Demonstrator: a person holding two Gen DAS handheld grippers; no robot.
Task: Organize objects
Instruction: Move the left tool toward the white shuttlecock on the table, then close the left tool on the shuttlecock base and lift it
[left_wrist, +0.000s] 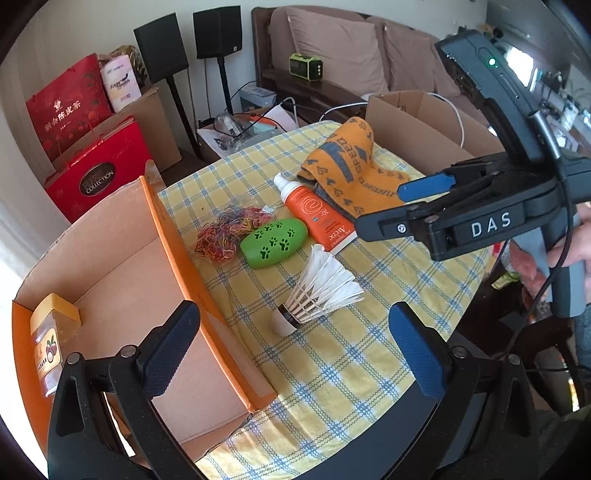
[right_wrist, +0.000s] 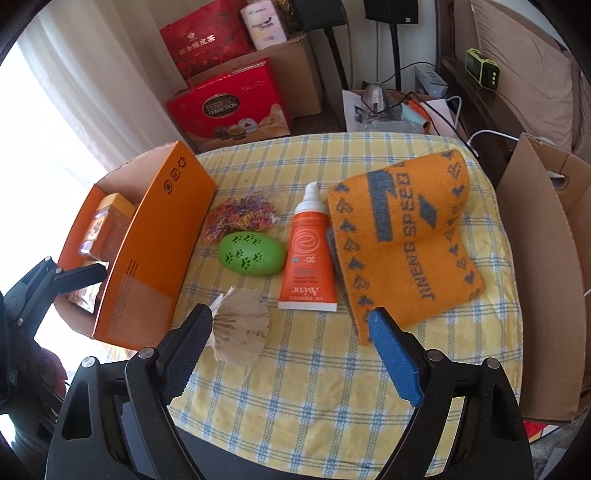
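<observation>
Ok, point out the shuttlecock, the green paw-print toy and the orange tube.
shuttlecock (left_wrist: 317, 291), left wrist view, on its white feathers.
green paw-print toy (right_wrist: 251, 253), right wrist view, middle of its body.
orange tube (right_wrist: 308, 254), right wrist view, on its orange label.

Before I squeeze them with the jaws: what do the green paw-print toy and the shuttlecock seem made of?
Green paw-print toy: probably soft rubber or silicone, with a matte, moulded look and cut-out paws. Shuttlecock: real-looking white feathers, thin and splayed, on a pale rounded base, possibly cork.
</observation>
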